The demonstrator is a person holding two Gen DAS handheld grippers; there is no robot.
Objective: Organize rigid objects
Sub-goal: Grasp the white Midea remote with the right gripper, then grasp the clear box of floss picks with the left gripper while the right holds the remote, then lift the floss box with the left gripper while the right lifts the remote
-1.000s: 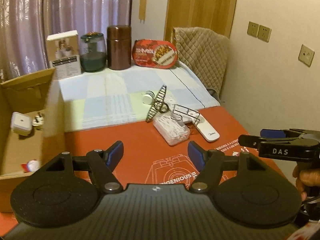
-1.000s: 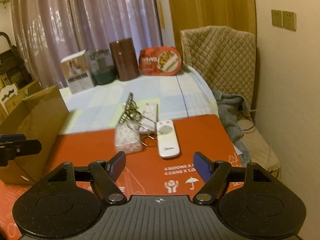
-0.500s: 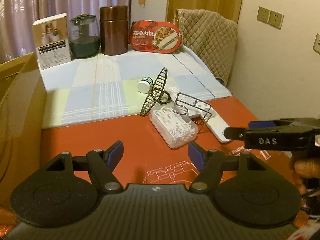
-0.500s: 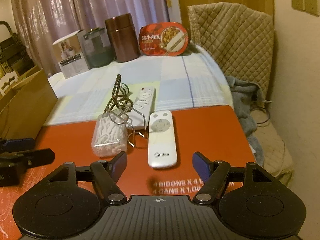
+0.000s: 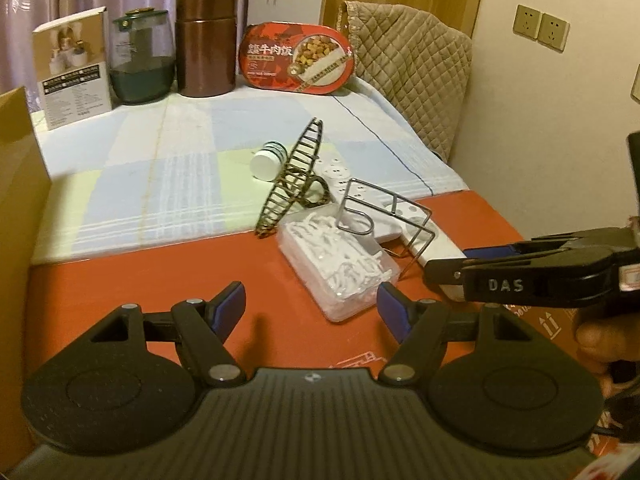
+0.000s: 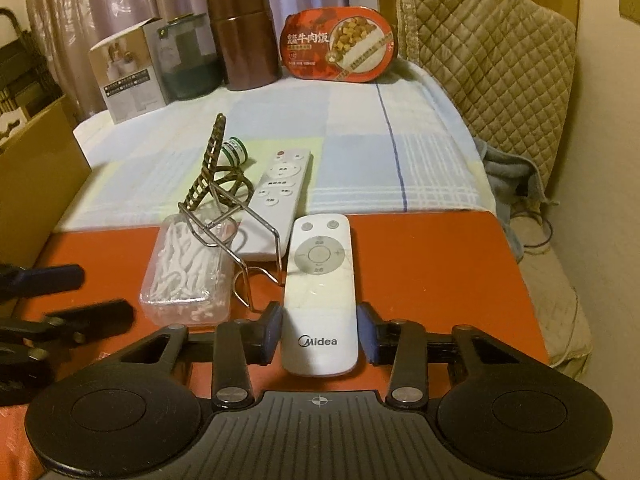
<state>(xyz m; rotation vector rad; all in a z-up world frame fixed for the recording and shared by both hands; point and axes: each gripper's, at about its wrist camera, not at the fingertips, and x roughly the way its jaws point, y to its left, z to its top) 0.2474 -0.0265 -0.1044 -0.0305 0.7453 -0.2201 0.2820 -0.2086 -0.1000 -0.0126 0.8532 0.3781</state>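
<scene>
My right gripper [image 6: 319, 334] straddles the near end of a white remote [image 6: 320, 300] printed "Midea", lying on the red table [image 6: 440, 272]. Its jaws are closing around it; slim gaps seem to remain, so I doubt the pads press yet. My left gripper [image 5: 310, 308] hangs spread and empty, near a clear box of white picks [image 5: 340, 264], ready for it. The right tool's side reads "DAS". At the far edge stands a red meal tub [image 6: 340, 46] with Chinese lettering.
</scene>
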